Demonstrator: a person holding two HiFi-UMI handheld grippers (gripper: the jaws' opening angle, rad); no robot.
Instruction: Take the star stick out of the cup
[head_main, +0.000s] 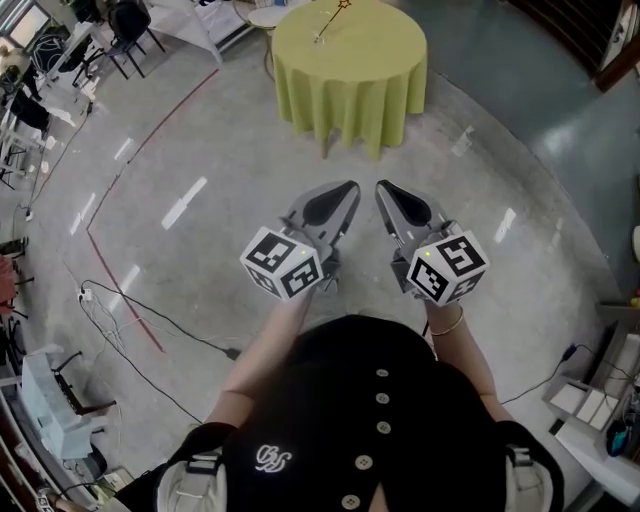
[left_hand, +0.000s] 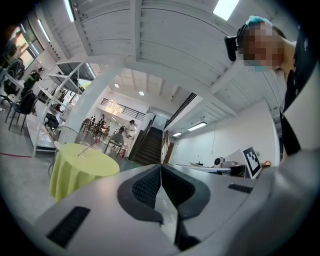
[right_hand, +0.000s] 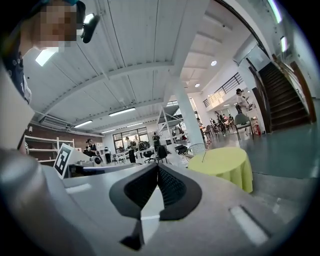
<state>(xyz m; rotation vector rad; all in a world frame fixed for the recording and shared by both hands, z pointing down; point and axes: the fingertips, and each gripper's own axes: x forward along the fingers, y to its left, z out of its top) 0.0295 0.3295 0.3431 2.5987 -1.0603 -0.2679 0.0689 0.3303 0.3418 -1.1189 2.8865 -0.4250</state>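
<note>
left tongs (head_main: 348, 188): jaws pressing together, gripping nothing | right tongs (head_main: 382, 188): jaws meeting too, empty | both hovering over the floor (head_main: 200, 150), well apart from the counter (head_main: 350, 90) | star stick (head_main: 331, 20): leaning in what looks like a clear cup (left_hand: 84, 145), standing on the counter

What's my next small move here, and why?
Probably step toward the table. The cup with the stick stands on it, with a stretch of floor between it and you. The left gripper and right gripper are both shut, empty and held near your body, so the cup is likely out of reach.
</note>
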